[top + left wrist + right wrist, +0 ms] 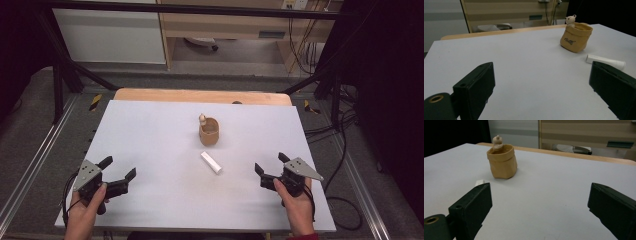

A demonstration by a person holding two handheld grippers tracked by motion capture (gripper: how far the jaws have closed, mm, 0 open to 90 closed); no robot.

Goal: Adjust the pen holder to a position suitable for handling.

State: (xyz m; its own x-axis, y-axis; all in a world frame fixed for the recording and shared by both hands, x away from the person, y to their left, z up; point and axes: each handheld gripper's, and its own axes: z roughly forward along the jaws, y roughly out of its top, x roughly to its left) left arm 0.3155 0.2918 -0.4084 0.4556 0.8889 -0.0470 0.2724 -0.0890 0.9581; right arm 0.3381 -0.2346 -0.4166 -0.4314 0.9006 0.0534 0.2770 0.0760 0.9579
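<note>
A white tube point(211, 162) lies flat near the middle of the worktop point(150, 135), just nearer than a tan pouch point(209, 131) that stands upright with a small bear figure point(202, 119) at its far left rim. The left gripper point(120, 174) and right gripper point(270, 165) rest near the front corners, jaws spread wide, holding nothing, well apart from the tube.

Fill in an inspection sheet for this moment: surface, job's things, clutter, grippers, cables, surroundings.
Surface: pale grey board over a wooden table.
Job's things: tan pouch upright, small bear figure at its rim; white tube lying flat just in front, apart from it.
Clutter: nothing seen.
Grippers: left gripper and right gripper both open, empty, near the front corners.
Cables: black cables on the floor at right.
Surroundings: metal frame, wooden cabinet behind.
</note>
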